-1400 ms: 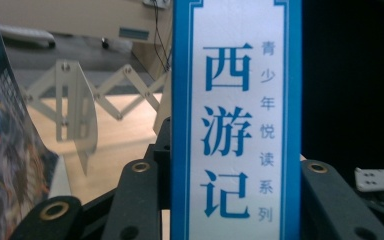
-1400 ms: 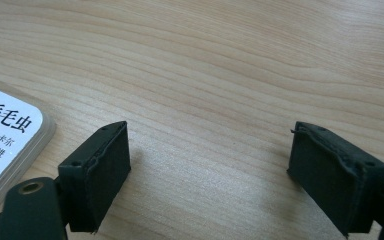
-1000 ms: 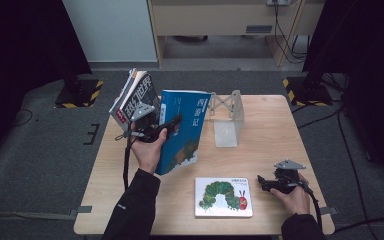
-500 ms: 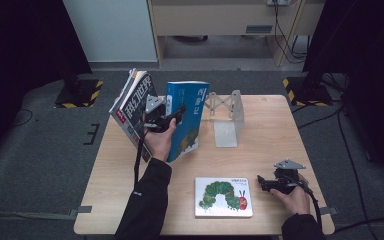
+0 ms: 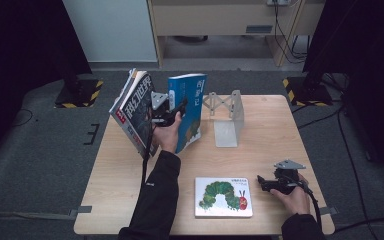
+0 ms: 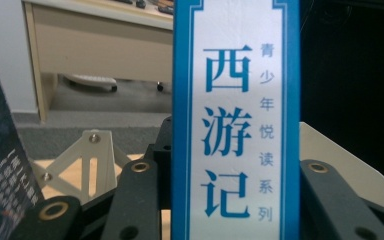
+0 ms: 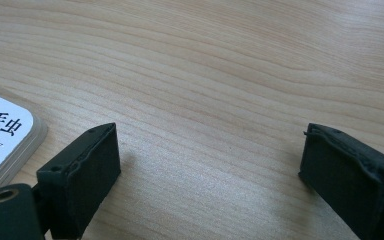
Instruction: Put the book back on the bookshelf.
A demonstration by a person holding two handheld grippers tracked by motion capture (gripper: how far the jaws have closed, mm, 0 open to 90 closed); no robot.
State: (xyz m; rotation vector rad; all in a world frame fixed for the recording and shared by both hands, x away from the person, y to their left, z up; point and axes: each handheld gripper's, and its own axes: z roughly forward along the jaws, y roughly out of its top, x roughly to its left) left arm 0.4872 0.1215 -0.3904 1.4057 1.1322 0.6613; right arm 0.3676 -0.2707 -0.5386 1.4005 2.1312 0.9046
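My left gripper is shut on a blue book, held nearly upright over the back left of the table. In the left gripper view the book's blue and white spine sits between both black jaws. A dark magazine leans to the left just beside that hand. To the right of the blue book stands a white metal bookend. My right gripper rests low at the front right, open, with bare wood between its pads. A white caterpillar picture book lies flat to its left.
The wooden table has free surface between the bookend and the right gripper. The picture book's corner lies close to the right gripper's left jaw. Dark floor, cables and a cabinet lie beyond the table's far edge.
My left hand has carried the blue book to the right and away from me, closer to the bookend, and the book stands more upright. The right gripper has not moved.
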